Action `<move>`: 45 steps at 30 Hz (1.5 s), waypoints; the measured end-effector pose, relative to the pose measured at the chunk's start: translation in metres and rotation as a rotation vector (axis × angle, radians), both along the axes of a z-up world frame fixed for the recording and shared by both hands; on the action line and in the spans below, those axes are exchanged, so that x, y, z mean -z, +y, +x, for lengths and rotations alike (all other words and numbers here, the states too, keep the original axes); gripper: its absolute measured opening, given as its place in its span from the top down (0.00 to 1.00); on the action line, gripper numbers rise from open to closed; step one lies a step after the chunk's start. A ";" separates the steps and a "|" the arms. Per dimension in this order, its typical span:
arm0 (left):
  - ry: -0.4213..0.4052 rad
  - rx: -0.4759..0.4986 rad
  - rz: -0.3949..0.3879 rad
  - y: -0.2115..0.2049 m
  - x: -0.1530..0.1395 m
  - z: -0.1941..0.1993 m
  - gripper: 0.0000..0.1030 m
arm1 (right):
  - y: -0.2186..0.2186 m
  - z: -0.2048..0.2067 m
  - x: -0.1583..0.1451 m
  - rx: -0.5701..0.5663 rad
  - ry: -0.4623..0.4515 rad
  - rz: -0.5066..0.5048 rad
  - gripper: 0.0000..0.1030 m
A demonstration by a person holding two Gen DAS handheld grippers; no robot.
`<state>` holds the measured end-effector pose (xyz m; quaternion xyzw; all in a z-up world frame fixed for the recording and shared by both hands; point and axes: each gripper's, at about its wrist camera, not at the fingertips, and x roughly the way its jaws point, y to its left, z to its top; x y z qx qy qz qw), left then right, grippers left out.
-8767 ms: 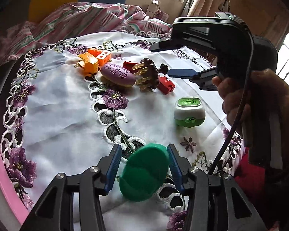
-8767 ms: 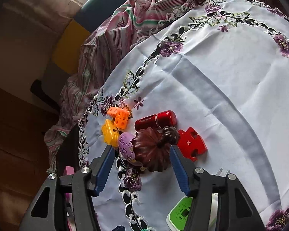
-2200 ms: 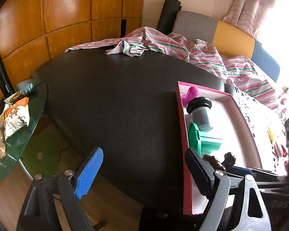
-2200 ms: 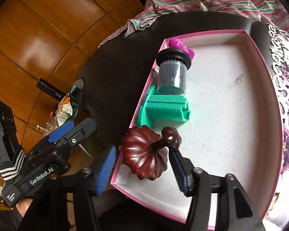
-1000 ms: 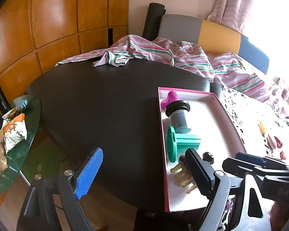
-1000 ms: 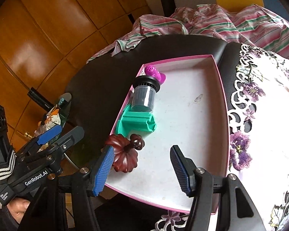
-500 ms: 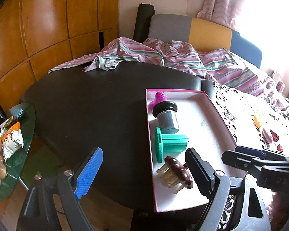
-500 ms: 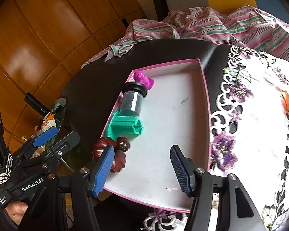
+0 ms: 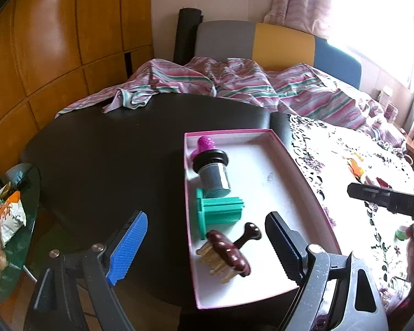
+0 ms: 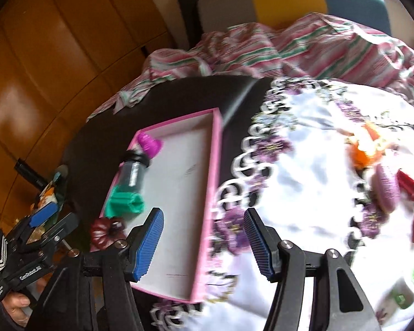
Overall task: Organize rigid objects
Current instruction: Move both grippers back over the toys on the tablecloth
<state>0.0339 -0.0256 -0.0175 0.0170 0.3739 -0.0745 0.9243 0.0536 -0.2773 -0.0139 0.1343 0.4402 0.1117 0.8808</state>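
Observation:
A pink-rimmed white tray (image 9: 303,171) (image 10: 214,149) lies on a black table. In it lie a magenta piece (image 9: 204,144), a grey cylinder with a black cap (image 9: 214,175), a green block (image 9: 220,209) (image 10: 124,200) and a brown massage comb (image 9: 229,251) (image 10: 105,230). My left gripper (image 9: 204,245) is open and empty above the tray's near end. My right gripper (image 10: 204,244) is open and empty over the tray's right rim. Orange blocks (image 10: 364,151), a purple oval brush (image 10: 387,186), red pieces (image 10: 408,186) and a green-white box (image 10: 408,284) lie on the embroidered cloth (image 10: 312,165).
A striped cloth (image 9: 234,82) is heaped at the table's far side against a grey, yellow and blue chair back (image 9: 276,44). A glass side table with snack packets (image 9: 11,215) stands at the left. Wooden wall panels (image 9: 55,41) run behind.
My right gripper let go of the brown comb in the tray and has swung right toward the cloth. My left gripper, which held a green piece earlier, is open and drew back slightly.

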 end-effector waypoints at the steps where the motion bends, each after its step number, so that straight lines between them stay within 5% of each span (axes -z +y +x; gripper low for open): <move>1: -0.001 0.005 0.000 -0.002 -0.001 0.000 0.15 | -0.008 0.000 -0.001 0.015 -0.001 -0.006 0.41; 9: -0.015 0.068 0.012 -0.029 -0.009 0.004 0.15 | -0.080 0.000 -0.010 0.162 -0.011 -0.078 0.41; 16: -0.021 0.133 0.017 -0.061 -0.015 0.009 0.15 | -0.166 -0.006 0.000 0.417 -0.023 -0.120 0.41; 23: -0.029 0.209 0.048 -0.102 -0.018 0.016 0.15 | -0.237 -0.030 0.020 0.684 0.008 0.008 0.41; 45: 0.080 0.368 0.049 -0.203 0.005 0.036 0.15 | -0.287 -0.057 0.033 0.886 0.047 0.236 0.41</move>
